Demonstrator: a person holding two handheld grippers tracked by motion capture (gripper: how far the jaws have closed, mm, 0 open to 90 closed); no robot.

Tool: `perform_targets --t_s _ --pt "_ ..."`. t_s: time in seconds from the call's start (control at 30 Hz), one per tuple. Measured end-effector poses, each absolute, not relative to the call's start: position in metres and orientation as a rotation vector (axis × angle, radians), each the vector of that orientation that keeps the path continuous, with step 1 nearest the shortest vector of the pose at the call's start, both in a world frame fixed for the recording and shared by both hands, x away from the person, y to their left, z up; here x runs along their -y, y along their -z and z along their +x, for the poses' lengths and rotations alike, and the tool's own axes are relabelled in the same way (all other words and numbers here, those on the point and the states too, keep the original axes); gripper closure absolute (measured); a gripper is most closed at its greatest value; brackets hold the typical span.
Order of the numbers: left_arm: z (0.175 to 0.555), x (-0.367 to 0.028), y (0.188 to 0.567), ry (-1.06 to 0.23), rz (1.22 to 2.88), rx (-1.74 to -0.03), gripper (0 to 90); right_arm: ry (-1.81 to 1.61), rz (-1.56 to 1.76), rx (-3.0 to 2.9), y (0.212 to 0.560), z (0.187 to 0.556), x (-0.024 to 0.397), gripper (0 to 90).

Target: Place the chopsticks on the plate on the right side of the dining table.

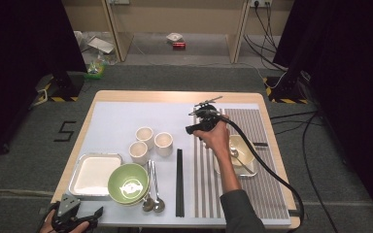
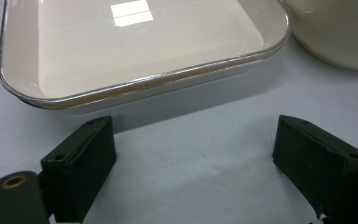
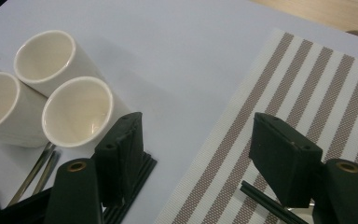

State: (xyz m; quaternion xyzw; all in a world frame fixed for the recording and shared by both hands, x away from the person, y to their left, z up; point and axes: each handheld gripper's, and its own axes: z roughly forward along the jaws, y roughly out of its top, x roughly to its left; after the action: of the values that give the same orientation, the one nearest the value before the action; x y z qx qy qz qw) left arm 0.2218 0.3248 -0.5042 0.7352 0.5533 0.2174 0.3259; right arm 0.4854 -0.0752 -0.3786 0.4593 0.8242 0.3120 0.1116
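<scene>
The right claw [image 1: 190,129] hangs spread and empty over the desk [image 1: 126,116] near three cream cups [image 1: 151,141], with black chopsticks [image 1: 179,182] just beside them. The right claw's view adds the striped mat [image 3: 298,93], with the chopsticks partly hidden behind its jaws. The left claw [image 2: 193,149], likewise spread and empty, rests before the white tray [image 2: 135,88], whose far edge is cut off.

table [image 1: 175,95] | white sheet [image 1: 116,119], striped mat [image 1: 262,160] | tray [image 1: 80,165], cups [image 1: 153,141], chopsticks [image 1: 179,182]

Glossy ceramic cups [image 3: 74,112], woven striped placemat [image 3: 307,88], matt black plastic tongs [image 3: 200,158].
</scene>
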Motion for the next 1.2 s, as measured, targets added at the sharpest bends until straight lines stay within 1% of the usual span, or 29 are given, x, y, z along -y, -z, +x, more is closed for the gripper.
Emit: perform_targets --t_s 1.2 --pt "0.223 -0.325 0.503 -0.568 1.944 -1.455 11.7 -0.959 1.269 -2.538 0.397 0.488 0.017 44.2"
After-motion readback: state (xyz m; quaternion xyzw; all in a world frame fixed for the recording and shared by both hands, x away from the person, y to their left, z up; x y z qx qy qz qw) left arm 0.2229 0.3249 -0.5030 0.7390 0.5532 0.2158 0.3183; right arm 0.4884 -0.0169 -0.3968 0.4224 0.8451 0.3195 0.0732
